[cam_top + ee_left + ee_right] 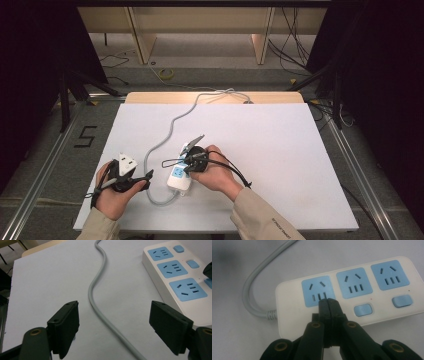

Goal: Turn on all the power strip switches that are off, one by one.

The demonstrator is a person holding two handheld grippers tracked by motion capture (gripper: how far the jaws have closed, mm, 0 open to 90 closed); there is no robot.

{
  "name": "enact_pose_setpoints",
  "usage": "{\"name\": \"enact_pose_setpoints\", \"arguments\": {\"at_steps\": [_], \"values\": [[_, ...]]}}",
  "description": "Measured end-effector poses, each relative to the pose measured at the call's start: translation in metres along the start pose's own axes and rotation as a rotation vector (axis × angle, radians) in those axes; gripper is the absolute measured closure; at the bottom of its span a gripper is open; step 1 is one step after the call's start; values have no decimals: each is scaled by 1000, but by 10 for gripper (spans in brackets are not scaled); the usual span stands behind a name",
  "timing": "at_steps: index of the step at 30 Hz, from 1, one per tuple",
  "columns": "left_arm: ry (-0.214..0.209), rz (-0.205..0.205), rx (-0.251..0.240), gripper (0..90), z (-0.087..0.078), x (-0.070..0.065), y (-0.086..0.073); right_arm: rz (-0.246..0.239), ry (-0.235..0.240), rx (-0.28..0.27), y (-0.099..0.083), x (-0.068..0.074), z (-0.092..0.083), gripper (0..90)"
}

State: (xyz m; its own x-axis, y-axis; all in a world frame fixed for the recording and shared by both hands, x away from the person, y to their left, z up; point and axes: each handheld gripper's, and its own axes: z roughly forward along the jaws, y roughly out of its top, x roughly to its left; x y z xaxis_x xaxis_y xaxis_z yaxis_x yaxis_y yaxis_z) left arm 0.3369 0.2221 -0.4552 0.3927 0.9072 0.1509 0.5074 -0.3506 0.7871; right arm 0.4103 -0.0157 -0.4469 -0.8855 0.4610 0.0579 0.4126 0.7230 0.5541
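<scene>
Over the power strip (pixel 347 293), right gripper (pixel 329 302) closed, empty; left gripper (pixel 113 322) wide apart astride its cable (pixel 100 302).

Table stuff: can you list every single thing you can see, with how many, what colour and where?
power strip: one, white with three blue sockets and blue switches, on the table's near middle
cable: one, grey, runs from the strip's near end across the table and off its far edge
table: one, white top, pale wooden far edge
floor cables: several, dark, on the floor behind the table
left gripper: one, black, jaws open above the cable, left of the strip
right gripper: one, black, jaws shut, tips over the strip beside the end socket
hands: two, with beige sleeves, at the near edge
</scene>
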Motion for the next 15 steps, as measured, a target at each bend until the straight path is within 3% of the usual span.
{"name": "enact_pose_setpoints", "arguments": {"at_steps": [15], "values": [[-2, 5, -2, 237, 0, 0, 0, 22, -1, 3, 0, 0, 1, 900]]}}
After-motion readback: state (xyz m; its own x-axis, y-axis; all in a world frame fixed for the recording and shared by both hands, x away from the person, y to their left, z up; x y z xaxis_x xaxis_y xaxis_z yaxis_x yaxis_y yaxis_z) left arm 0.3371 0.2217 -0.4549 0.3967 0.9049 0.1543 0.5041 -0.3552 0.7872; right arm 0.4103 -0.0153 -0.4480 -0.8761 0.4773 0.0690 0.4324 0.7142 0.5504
